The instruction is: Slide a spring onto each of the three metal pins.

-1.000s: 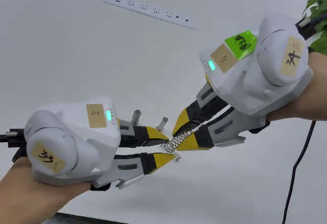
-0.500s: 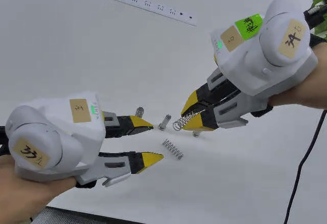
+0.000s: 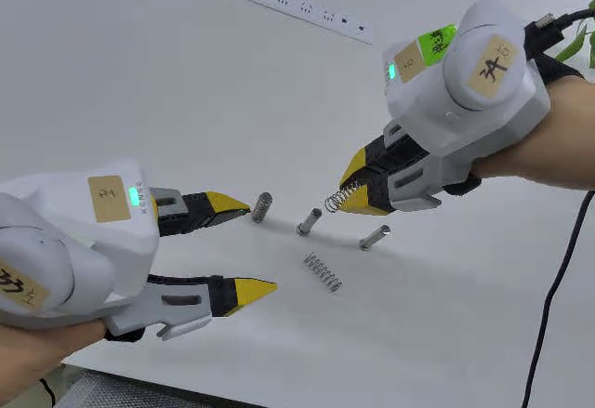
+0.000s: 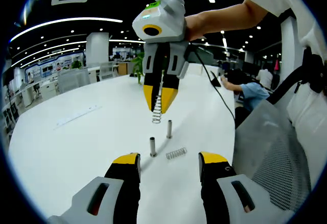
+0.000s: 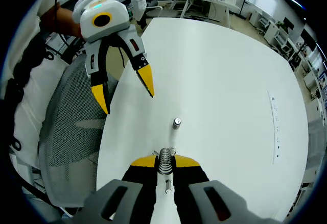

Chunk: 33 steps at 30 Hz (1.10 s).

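Head view: right claw [image 3: 351, 190] pinches a wire coil spring [image 3: 337, 199] by one end. A second ago both claws met tip to tip; now they're well apart. Left claw [image 3: 260, 245] is spread and empty. Between them on the matte white counter [image 3: 139, 83] stand three short steel pins [image 3: 309, 221]; the one nearest the left claw looks coil-wrapped. A loose spring [image 3: 323, 271] lies flat.
Left gripper view: the spring hangs from the right claw above the pins.
Right gripper view: the spring sits between yellow tips, a pin just ahead.
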Tool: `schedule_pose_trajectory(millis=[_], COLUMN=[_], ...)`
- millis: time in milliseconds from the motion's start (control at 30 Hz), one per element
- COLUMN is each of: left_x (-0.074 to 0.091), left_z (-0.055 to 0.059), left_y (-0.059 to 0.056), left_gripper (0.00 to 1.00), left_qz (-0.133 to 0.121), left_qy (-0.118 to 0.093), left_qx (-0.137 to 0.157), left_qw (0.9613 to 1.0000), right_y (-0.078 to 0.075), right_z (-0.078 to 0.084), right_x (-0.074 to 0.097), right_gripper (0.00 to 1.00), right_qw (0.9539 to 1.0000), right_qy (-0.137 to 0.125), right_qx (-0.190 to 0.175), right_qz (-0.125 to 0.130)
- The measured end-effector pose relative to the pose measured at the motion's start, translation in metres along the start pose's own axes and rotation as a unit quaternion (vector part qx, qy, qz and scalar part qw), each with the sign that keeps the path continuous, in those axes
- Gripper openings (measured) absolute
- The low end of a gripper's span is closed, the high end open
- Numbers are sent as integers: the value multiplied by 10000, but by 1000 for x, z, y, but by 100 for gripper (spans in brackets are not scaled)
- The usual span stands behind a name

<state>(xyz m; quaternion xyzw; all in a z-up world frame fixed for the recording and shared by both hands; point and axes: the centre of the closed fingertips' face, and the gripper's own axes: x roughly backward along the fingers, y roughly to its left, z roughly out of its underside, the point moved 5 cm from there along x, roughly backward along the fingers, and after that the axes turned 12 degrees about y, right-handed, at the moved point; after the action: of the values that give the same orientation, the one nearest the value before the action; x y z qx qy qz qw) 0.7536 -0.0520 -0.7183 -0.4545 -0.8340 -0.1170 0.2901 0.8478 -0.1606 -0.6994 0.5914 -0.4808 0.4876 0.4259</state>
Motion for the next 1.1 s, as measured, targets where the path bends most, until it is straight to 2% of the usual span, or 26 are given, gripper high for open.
schedule_pose_trajectory(millis=[267, 467, 700, 1100], left_x=[2, 1, -2, -5], left_z=[6, 9, 14, 13], left_y=[5, 6, 5, 6], left_gripper=[55, 57, 58, 57], left_qz=[-55, -20, 29, 118], left_qy=[-16, -53, 2, -14], left_qx=[178, 394, 444, 482], left_qw=[9998, 9992, 9990, 9988], right_y=[-8, -11, -11, -13], right_z=[0, 0, 3, 3], right_x=[-13, -25, -34, -42], right_gripper=[12, 12, 12, 12], right_qw=[9999, 9997, 9991, 9989], right_qy=[123, 232, 380, 398], right_qx=[-31, -16, 74, 62], right_qz=[-34, -119, -160, -237])
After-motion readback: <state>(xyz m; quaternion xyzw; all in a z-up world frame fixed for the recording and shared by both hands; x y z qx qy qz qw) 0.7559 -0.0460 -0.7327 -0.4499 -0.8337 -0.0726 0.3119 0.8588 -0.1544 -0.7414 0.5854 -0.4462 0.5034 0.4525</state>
